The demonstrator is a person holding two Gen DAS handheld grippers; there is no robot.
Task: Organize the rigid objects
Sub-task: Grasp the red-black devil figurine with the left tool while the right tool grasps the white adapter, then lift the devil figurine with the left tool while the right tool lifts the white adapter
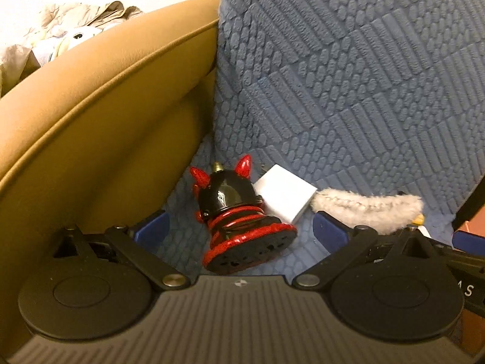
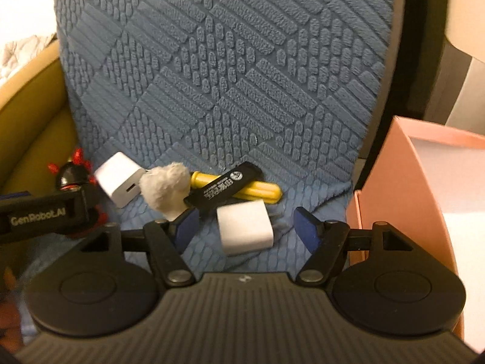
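A black and red horned figurine [image 1: 239, 218] lies tilted on the blue textured seat cover, between the open fingers of my left gripper [image 1: 241, 230]; it also shows in the right wrist view [image 2: 71, 174]. A white charger cube [image 1: 285, 197] lies just behind it, beside a white fluffy piece [image 1: 369, 209]. In the right wrist view my right gripper [image 2: 247, 227] is open around a second white charger cube [image 2: 245, 227], not closed on it. Behind lie a black lighter [image 2: 225, 186], a yellow cylinder [image 2: 257, 189], the fluffy piece [image 2: 165, 186] and the first charger [image 2: 119, 179].
A pink open box [image 2: 403, 188] stands at the right of the seat. A tan leather armrest [image 1: 100, 121] curves along the left. The blue cushion backrest [image 2: 224, 69] rises behind the objects. The left gripper body [image 2: 42, 215] shows at the left of the right wrist view.
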